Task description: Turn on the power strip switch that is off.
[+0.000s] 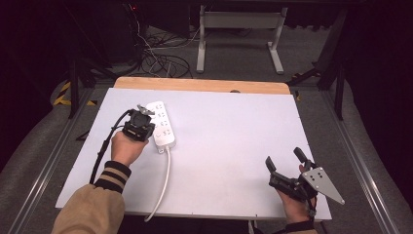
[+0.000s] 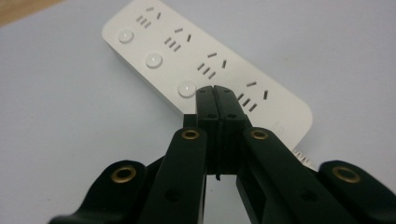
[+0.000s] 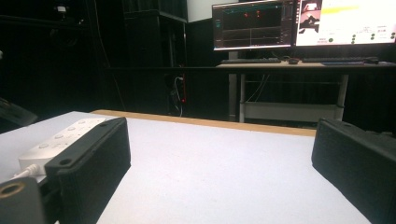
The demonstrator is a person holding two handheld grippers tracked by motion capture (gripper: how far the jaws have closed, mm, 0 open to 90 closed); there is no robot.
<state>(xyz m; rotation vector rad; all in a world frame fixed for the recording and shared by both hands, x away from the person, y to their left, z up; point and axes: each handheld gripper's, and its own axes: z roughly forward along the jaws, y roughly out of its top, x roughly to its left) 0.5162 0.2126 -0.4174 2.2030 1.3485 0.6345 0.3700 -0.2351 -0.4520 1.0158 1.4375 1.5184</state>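
Table (image 1: 229,146): white sheet over a wooden top; a strip of bare wood shows along the far edge. Floor around it grey, with metal rails at both sides.
Desk beyond (image 3: 299,65): seen from the right gripper view, carries two lit monitors (image 3: 254,24), a keyboard in front of them.
Person: left forearm in a tan sleeve (image 1: 92,207) with a dark striped cuff, coming in from the bottom left of the high view; right hand at the bottom right.
Power strip (image 1: 161,124): white, lies flat on the left half of the table, long axis running away from the person. Four socket groups with round buttons (image 2: 154,59) alongside them. Also at the left edge of the right gripper view (image 3: 60,137).
Power strip cord (image 1: 164,183): white, leaves the near end and runs off the near table edge.
Left gripper (image 1: 141,117): held over the power strip; jaws pressed together, nothing between them. In the left gripper view the tips (image 2: 216,91) sit at the third button; whether they touch it, cannot tell.
Right gripper (image 1: 285,163): near the right front corner, well apart from the power strip. Jaws spread wide, nothing between them, low above the white surface.
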